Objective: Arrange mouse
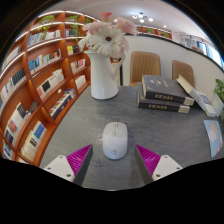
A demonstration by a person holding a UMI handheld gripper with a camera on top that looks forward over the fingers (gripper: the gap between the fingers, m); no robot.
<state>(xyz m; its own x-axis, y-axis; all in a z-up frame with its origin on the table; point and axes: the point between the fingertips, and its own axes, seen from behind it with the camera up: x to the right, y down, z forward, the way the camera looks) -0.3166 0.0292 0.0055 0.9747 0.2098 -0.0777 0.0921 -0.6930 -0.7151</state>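
- Gripper view shows the mouse (115,140) on the grey table (150,125), just ahead, centred between the fingers.
- Its long axis runs near-to-far.
- The gripper (114,160) stands wide, holding nothing.

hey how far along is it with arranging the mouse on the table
Nothing looks done yet: the white mouse lies flat on the grey table, untouched. In hand: the gripper is lined up behind it, fingers open, the mouse just ahead of them, not gripped. Left: move in, close on the mouse and place it. The vase of flowers and the stack of books stand beyond it.
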